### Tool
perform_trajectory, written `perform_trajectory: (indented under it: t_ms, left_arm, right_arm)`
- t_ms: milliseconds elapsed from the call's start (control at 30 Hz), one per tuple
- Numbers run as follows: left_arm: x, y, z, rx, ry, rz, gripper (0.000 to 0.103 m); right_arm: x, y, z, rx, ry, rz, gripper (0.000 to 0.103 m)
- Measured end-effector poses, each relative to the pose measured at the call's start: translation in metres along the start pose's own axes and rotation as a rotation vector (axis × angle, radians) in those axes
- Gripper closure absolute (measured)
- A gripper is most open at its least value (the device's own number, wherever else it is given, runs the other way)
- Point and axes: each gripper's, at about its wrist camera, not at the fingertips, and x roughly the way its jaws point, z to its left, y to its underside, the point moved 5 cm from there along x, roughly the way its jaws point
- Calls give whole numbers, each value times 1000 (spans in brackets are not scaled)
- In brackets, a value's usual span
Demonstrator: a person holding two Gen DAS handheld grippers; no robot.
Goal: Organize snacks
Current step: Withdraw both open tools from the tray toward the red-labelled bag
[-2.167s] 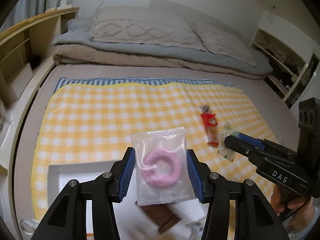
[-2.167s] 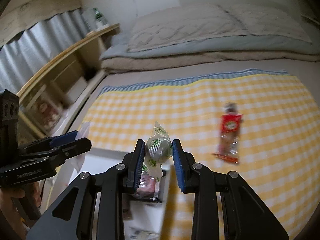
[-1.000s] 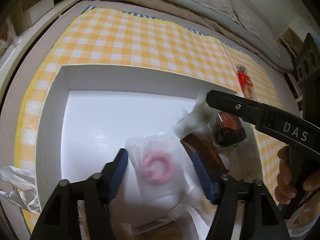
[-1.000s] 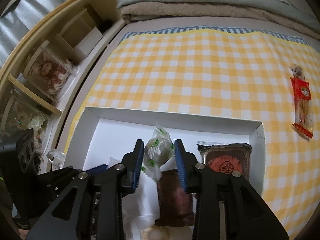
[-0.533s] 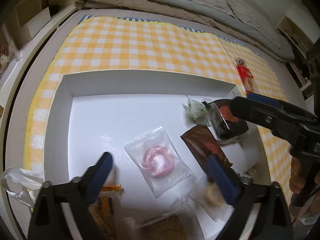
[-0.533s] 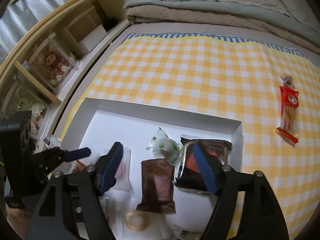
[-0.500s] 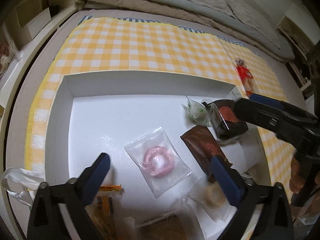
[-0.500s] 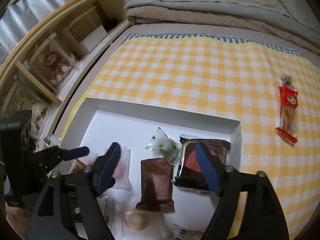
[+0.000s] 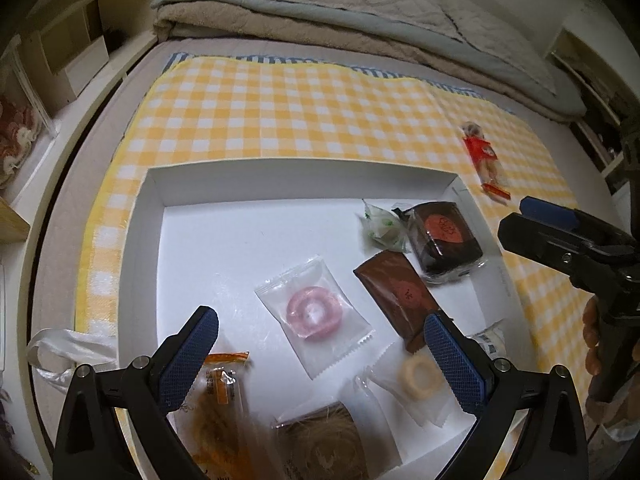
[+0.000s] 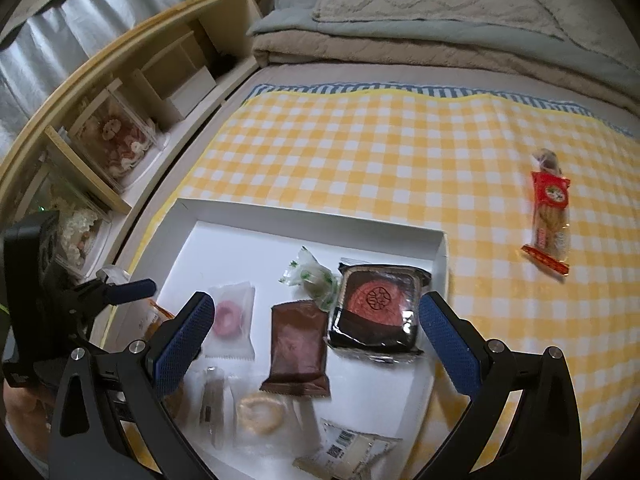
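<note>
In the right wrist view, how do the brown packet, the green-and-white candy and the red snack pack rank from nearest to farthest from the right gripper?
From the right gripper:
1. Brown packet, in the white box, between the fingers.
2. Green-and-white candy, farther back inside.
3. Red snack pack, on the checkered cloth, far right.

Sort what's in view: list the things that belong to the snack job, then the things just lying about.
Job:
white box
pink ring sweet
brown bar
green-white candy
dark cake
red packet, still outside the box

Lying about:
checked cloth
bedding
shelves
</note>
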Motion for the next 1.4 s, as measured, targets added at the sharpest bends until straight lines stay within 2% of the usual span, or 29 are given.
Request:
perform_trajectory:
  t_ms: [533, 900, 1100, 1400]
  left_arm:
    - [-41, -1, -16, 15, 6, -65, 0]
    - [-47, -17, -46, 45, 7, -109, 0]
    - [-41, -35, -69, 62, 35, -126, 0]
    - [-31, -68, -111, 112, 91, -171, 0]
  right_arm:
    - [-45, 12, -25, 3, 51, -63, 0]
    - [-79, 17, -54, 2, 61, -104, 0]
    - [-96, 17, -80, 23, 74, -133, 0]
    - [-121, 11, -138, 48, 145, -192, 0]
